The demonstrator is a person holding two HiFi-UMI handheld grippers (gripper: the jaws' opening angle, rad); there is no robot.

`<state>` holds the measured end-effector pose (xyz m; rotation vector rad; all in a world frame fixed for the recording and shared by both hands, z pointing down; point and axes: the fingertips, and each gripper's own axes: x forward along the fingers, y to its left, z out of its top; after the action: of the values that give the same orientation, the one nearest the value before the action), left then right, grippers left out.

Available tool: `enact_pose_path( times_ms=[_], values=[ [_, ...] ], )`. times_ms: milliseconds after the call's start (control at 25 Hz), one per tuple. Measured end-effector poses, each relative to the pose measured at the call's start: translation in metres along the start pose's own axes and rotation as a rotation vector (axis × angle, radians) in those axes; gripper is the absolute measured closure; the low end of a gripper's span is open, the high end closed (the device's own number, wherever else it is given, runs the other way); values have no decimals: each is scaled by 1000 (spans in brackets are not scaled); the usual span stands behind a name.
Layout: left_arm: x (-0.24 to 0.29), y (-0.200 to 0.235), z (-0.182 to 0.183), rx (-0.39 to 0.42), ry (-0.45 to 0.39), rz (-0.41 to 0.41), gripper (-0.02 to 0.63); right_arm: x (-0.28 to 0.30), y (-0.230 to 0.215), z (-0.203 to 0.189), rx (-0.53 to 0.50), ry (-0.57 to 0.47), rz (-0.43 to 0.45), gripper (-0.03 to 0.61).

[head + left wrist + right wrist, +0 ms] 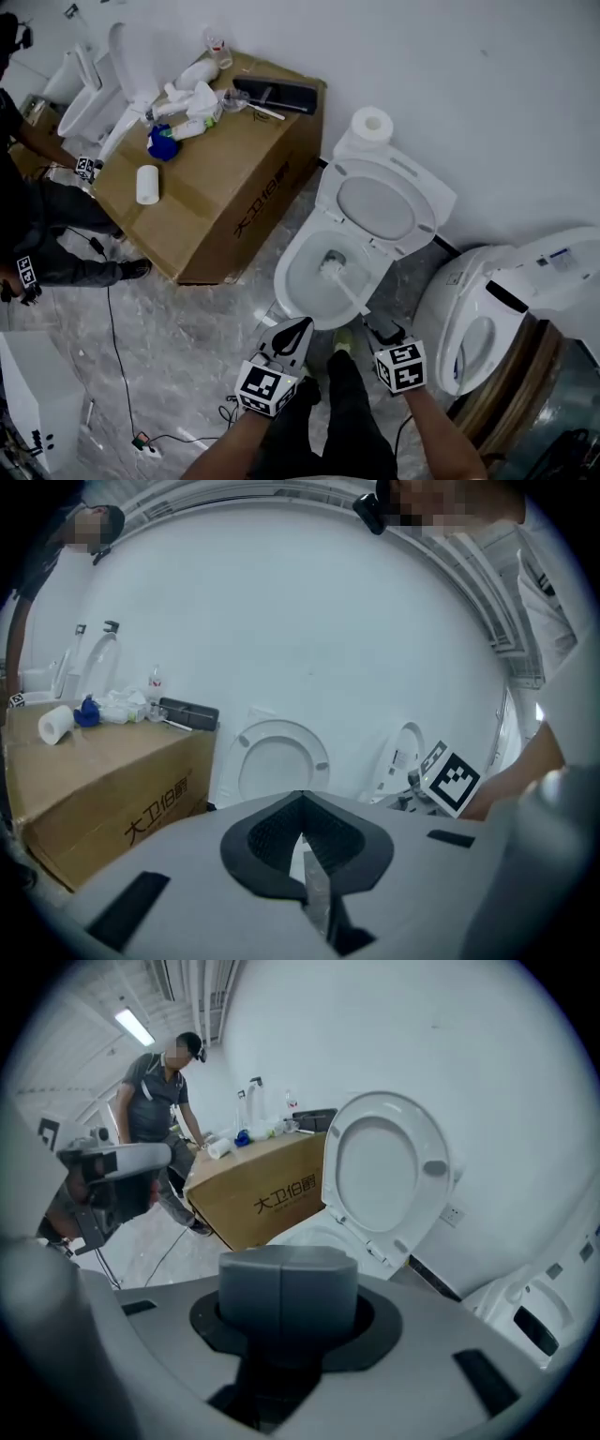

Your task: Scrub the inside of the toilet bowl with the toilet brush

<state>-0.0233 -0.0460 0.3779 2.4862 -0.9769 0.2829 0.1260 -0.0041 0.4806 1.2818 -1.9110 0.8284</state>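
The white toilet bowl (292, 281) stands on the floor ahead of me with its lid (380, 206) raised. The toilet brush's white head (332, 266) is down inside the bowl, and its thin handle (352, 296) slants back to my right gripper (379, 328), which is shut on it. In the right gripper view the closed jaws of the right gripper (284, 1283) hide the handle; the lid (384, 1162) rises beyond. My left gripper (298, 330) hovers by the bowl's near rim, shut with nothing in it. Past the left gripper (300, 832) in its own view the lid (278, 761) shows.
A large cardboard box (216, 187) with bottles, rags and a paper roll on top stands left of the toilet. A toilet-paper roll (372, 125) sits on the tank. Another toilet (478, 319) stands close on the right. A person (37, 225) crouches at far left; a cable (117, 347) lies on the floor.
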Motion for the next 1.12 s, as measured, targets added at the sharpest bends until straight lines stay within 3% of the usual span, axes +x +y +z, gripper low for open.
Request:
enact_pose_path(
  times_ms=[640,1120],
  values=[
    [-44,-104,110,32,-23,-104,607,-195,26,84,-10,-213,71,422],
    [-63,-131,179,83,-94,-103,607,-264,28,133,-60,-349,47,422]
  ],
)
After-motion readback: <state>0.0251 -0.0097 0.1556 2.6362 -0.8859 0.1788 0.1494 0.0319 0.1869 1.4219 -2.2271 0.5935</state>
